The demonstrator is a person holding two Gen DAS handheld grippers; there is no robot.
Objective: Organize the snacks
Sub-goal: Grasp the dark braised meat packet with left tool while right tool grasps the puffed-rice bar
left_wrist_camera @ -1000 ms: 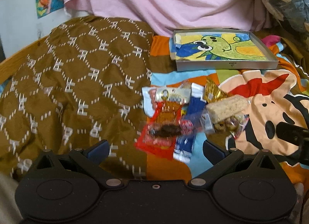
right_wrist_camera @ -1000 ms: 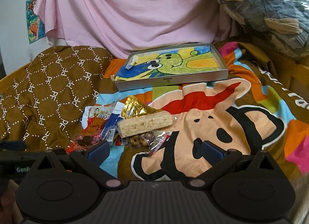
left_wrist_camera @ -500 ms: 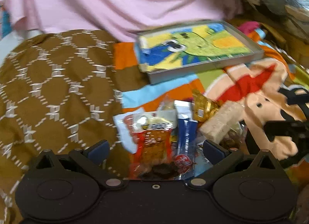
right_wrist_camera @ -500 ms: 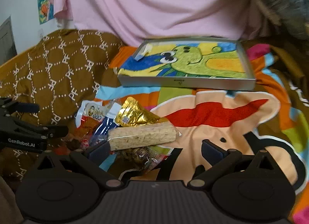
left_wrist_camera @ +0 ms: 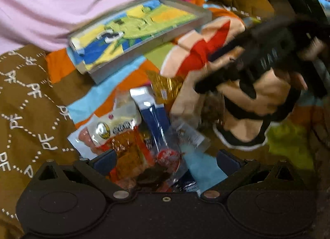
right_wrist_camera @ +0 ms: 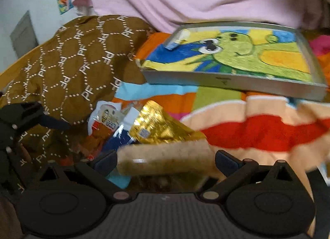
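Snacks heaped on bed's cartoon blanket [right_wrist_camera: 257,131], brown quilt [right_wrist_camera: 72,70] at 9 o'clock. Your left gripper [left_wrist_camera: 165,159]: jaws wide, straddling orange crinkly packet [left_wrist_camera: 127,152], gripping nothing. Your right gripper [right_wrist_camera: 166,160]: jaws wide around rectangular puffed-rice bar [right_wrist_camera: 165,156]. One gold foil pouch [right_wrist_camera: 156,127], one blue sachet [left_wrist_camera: 154,119]. One shallow metal tray [right_wrist_camera: 233,83] at 12 o'clock.

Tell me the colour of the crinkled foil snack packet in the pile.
Gold; the crinkled foil snack packet shows best in the right wrist view.
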